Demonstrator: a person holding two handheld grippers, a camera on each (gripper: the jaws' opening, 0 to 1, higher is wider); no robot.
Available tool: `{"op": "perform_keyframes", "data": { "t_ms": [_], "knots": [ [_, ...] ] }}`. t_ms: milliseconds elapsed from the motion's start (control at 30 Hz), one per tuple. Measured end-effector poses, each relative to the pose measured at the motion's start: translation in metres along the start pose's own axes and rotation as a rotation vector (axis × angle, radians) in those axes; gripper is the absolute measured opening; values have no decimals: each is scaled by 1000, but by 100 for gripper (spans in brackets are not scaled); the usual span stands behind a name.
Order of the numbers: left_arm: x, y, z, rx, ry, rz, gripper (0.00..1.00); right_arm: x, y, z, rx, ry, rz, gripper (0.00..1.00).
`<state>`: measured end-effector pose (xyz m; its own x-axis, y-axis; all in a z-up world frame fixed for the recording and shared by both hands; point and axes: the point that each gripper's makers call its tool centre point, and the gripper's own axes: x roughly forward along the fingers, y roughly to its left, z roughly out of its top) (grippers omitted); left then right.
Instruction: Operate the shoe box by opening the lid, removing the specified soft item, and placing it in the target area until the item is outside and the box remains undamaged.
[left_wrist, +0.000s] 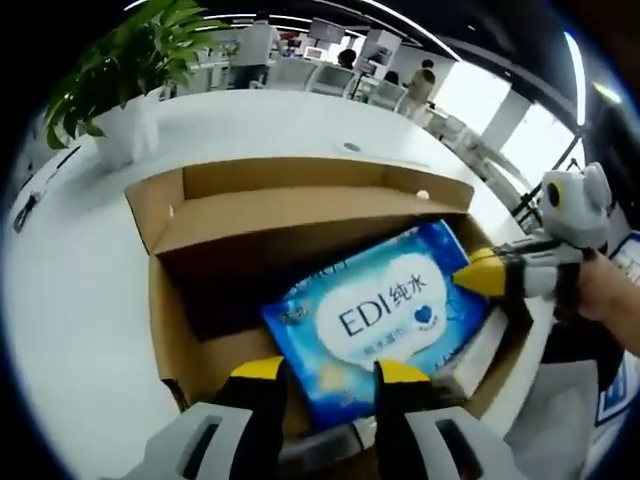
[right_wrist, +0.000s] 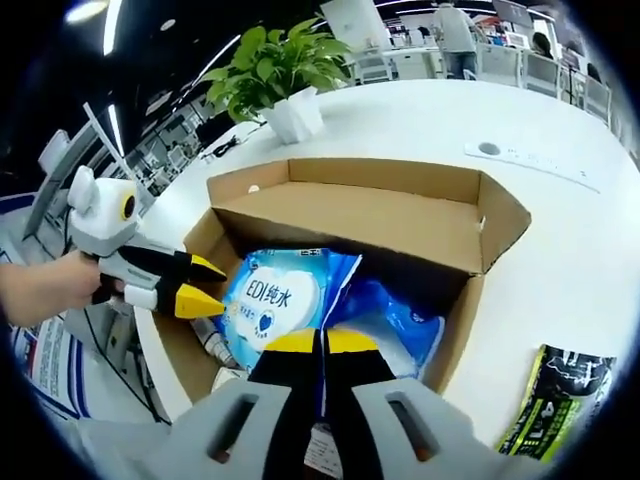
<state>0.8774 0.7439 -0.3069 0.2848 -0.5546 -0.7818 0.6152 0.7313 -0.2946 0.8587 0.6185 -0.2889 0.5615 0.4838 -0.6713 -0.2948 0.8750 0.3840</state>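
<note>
An open brown cardboard box (left_wrist: 300, 182) (right_wrist: 400, 215) sits on the white table, flaps up. A blue wet-wipes pack (left_wrist: 380, 310) (right_wrist: 275, 300) rests tilted inside it. My right gripper (right_wrist: 320, 342) is shut on the pack's edge; in the left gripper view the right gripper (left_wrist: 462, 275) reaches in from the right and pinches the pack's corner. My left gripper (left_wrist: 330, 372) is open, its jaws standing either side of the pack's near edge. In the right gripper view the left gripper (right_wrist: 208, 285), held by a hand, sits at the pack's left side.
A second blue soft pack (right_wrist: 400, 320) and a white item (left_wrist: 480, 350) lie deeper in the box. A potted plant (left_wrist: 125, 90) (right_wrist: 275, 75) stands behind it. A black-green packet (right_wrist: 555, 400) lies on the table (right_wrist: 560, 230) beside the box. Chairs and people are far off.
</note>
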Motion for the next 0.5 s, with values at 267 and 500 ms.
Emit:
{"op": "perform_keyframes", "data": {
  "t_ms": [267,500],
  "knots": [
    [9,4,-2,-36,26,17,32,-5,-2,-4,12,-3,10,0],
    [17,5,-8,-39,52,20,26,-12,-7,-11,28,-7,13,0]
  ]
}}
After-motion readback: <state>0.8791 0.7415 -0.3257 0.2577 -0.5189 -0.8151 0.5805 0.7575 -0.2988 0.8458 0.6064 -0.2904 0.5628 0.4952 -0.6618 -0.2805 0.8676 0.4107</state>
